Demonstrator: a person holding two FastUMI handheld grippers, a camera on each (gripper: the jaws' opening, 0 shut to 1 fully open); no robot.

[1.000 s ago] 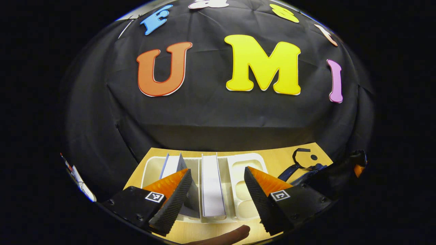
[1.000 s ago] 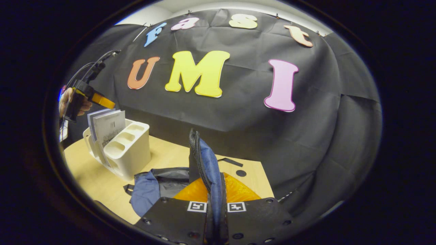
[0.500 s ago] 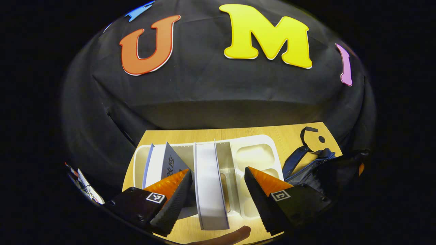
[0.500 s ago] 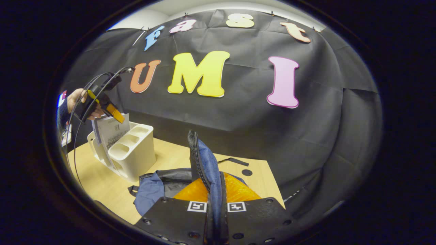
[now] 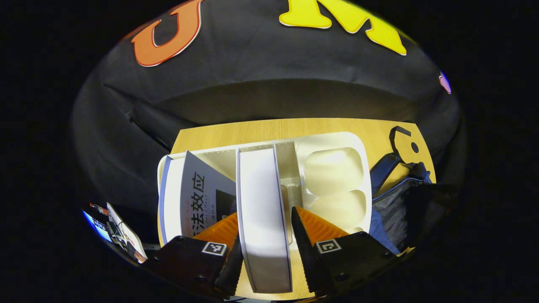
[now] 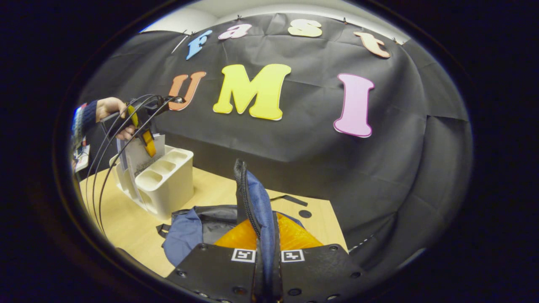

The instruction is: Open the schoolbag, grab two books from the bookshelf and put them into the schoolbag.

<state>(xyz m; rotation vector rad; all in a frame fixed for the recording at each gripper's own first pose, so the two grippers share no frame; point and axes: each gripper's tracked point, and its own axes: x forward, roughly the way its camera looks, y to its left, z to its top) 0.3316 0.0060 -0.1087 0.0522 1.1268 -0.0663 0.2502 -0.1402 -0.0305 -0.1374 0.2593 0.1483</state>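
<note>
A cream bookshelf (image 5: 337, 189) stands on the wooden table (image 5: 252, 128) with two books upright in its slots. My left gripper (image 5: 265, 210) reaches down from above, one finger pressed on each side of the white book (image 5: 263, 185). A grey book (image 5: 202, 198) with printed characters leans in the slot to its left. In the right gripper view, the left gripper (image 6: 147, 141) and the hand (image 6: 110, 107) holding it are above the bookshelf (image 6: 168, 185). My right gripper (image 6: 266, 261) is shut on the zippered edge (image 6: 257, 202) of the blue schoolbag (image 6: 185, 231), holding it upright.
The schoolbag (image 5: 391, 198) lies just right of the bookshelf, its black strap (image 5: 398, 136) trailing on the table. Black cables (image 6: 109, 168) hang from the left gripper down past the shelf. Small clutter (image 5: 118, 235) sits beyond the table's left edge.
My left gripper has dropped over the bookshelf and its fingers have closed in around the white book. The right gripper still holds the bag's edge up in the same place.
</note>
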